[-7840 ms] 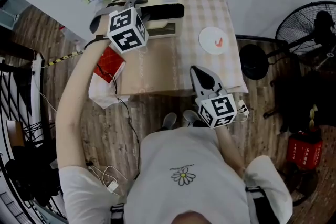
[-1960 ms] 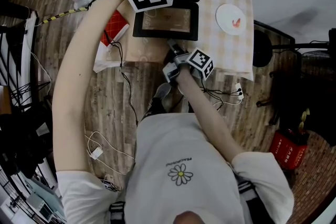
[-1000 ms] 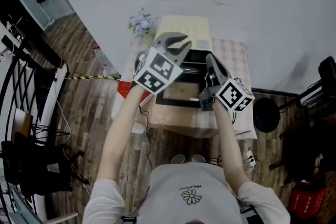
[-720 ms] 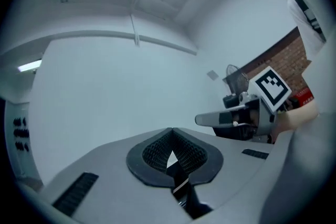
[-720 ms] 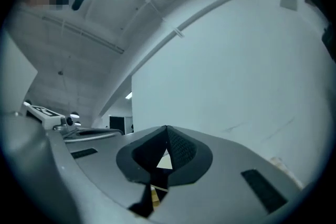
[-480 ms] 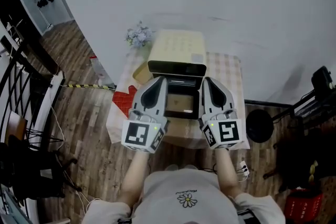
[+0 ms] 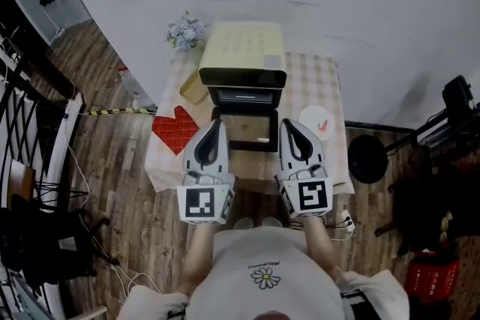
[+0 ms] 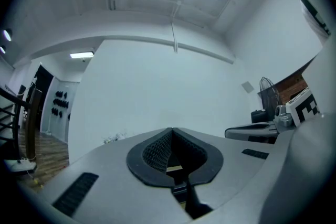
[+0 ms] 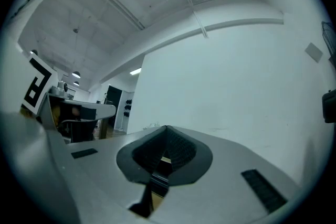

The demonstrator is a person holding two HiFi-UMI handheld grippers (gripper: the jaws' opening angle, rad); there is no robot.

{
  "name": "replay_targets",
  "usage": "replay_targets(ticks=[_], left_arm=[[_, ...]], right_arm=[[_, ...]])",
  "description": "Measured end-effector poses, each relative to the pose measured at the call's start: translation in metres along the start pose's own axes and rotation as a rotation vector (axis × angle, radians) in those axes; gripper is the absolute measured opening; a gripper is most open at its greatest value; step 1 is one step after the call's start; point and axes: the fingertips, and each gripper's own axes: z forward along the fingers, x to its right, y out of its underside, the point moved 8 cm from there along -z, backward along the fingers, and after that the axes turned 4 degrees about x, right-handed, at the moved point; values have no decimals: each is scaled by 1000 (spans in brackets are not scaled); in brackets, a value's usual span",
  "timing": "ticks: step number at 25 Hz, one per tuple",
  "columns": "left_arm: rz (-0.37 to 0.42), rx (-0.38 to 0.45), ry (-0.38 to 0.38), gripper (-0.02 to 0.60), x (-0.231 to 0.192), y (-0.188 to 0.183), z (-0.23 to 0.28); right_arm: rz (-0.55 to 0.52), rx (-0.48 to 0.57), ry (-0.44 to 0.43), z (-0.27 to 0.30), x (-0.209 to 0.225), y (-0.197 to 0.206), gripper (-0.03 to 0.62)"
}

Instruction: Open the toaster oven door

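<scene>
**Oven door down, both tongs shut and empty**

At the far end of the tabletop (image 7: 307,82), against the white wall: a cream toaster oven (image 7: 241,56). Door (image 7: 244,127) folded down flat toward the person, glass pane facing up, dark cavity open behind it.

Left tongs (image 7: 216,125) and right tongs (image 7: 289,125) held side by side, level with each other, tips aimed away from the body. In the head view, overlapping the door's left and right edges; height above the door not readable from there. In the left gripper view, jaws pressed together with nothing between them, only white wall and ceiling beyond. Same in the right gripper view: jaws closed tight, empty, touching nothing.

Right of the door, a white plate (image 7: 315,120) with something small and red on it. Left of the door, a red cloth (image 7: 174,130) lying on the tabletop. Beyond that, a small tan tray (image 7: 193,90), and a bunch of pale flowers (image 7: 185,32) beside the oven's far left corner. On the wooden floor (image 7: 112,183) all around, cables at the left and a black round base (image 7: 367,159) at the right, near the tabletop's corner.
</scene>
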Motion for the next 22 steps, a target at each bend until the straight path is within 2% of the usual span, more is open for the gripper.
replay_targets(ticks=[4,8,12,16,22], left_arm=[[31,11,27,17,3,-1,-1],[-11,5,23,17,4,-2,1],[-37,-8,15,17,2,0,0],[-17,-4,10,17,3,-2,2],[-38,-2,-12,17,0,-2,-2]], right_arm=[[-9,30,-9,1,-2,-7,8],[-10,66,-18,3,-4,-12,8],[-5,54,-20,3,-4,-11,8],[0,25,-13,1,0,-5,8],[-3,12,-22,-2,-4,-2,8]])
